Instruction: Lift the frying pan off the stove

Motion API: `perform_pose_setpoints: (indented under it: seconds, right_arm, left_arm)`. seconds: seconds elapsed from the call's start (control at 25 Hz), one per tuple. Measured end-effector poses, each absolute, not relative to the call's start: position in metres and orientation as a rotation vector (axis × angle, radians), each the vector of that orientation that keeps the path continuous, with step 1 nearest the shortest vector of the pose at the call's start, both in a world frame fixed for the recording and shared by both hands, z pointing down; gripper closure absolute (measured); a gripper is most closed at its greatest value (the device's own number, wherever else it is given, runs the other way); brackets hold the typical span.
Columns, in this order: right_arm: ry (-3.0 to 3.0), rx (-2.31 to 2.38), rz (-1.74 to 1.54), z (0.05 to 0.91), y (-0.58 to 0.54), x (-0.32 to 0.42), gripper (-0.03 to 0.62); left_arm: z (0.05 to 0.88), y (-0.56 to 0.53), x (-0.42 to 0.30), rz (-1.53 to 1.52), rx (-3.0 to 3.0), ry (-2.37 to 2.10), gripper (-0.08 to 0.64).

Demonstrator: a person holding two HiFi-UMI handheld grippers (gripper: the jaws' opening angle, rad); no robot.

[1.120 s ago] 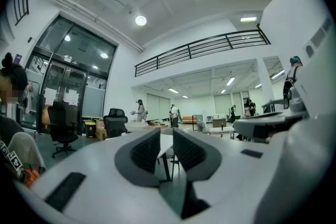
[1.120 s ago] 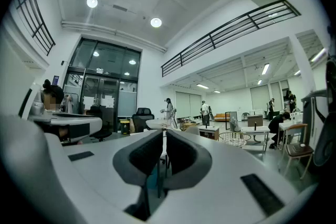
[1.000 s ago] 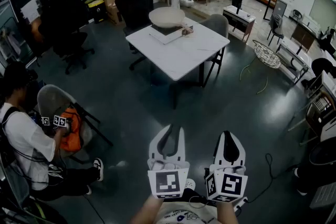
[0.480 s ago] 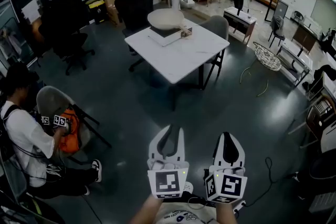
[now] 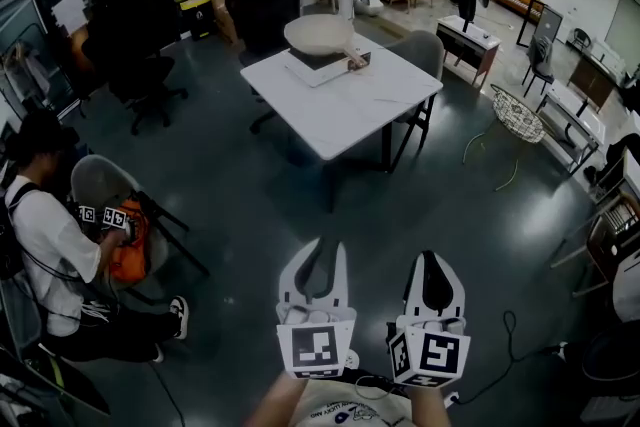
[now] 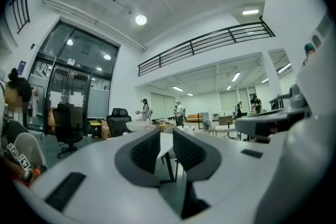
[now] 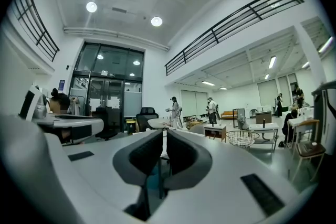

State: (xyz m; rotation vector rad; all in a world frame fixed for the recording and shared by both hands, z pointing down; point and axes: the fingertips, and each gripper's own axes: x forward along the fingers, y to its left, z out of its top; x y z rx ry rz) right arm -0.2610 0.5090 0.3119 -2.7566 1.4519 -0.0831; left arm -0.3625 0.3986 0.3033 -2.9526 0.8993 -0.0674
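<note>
Far ahead, a cream frying pan [image 5: 318, 33] sits on a flat stove [image 5: 330, 65] at the back of a white table [image 5: 350, 105]. Both grippers are held low and near me, well short of the table, pointing level toward it. The left gripper [image 5: 320, 251] is shut with nothing between its pads. Beside it, the right gripper [image 5: 432, 259] is also shut and empty. In the left gripper view the pan [image 6: 137, 125] shows small beyond the closed left gripper [image 6: 167, 136]. The right gripper view shows the pan [image 7: 157, 123] just above the closed right gripper [image 7: 164, 139].
A person [image 5: 50, 255] sits at the left beside a grey chair and an orange bag [image 5: 130, 253]. A black office chair [image 5: 262, 5] and a grey chair [image 5: 420, 50] flank the table. A wire basket [image 5: 518, 115] and a floor cable [image 5: 505, 335] lie to the right.
I have moved a little closer to the table, and both grippers went along with me. Their jaws stay shut.
</note>
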Motion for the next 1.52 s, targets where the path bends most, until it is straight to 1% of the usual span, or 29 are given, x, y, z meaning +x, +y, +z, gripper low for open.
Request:
perform_pose_setpoints:
  seconds: [0.24,0.6,1.12,1.52]
  right_arm:
    - [1.461,-2.747,-0.114,0.316,0.508,-0.245,0.56]
    - [1.463,-2.747,-0.133,0.318,0.472,-0.205,0.559]
    - [1.44,-2.747,-0.113,0.3,0.373,-0.136,0.56]
    - [1.438,-2.747,-0.115,0.303,0.301,-0.106,0.56]
  left_arm:
    - [0.307,0.398,-0.342,-0.093,-2.933,0.882,0.48]
    - [0.308,0.368,-0.295,-0.1,-2.929,0.837,0.48]
    - [0.289,0.27,-0.218,-0.058,-2.959,0.793,0.48]
    - [0.293,0.196,-0.188,-0.075,-2.955,0.79,0.48]
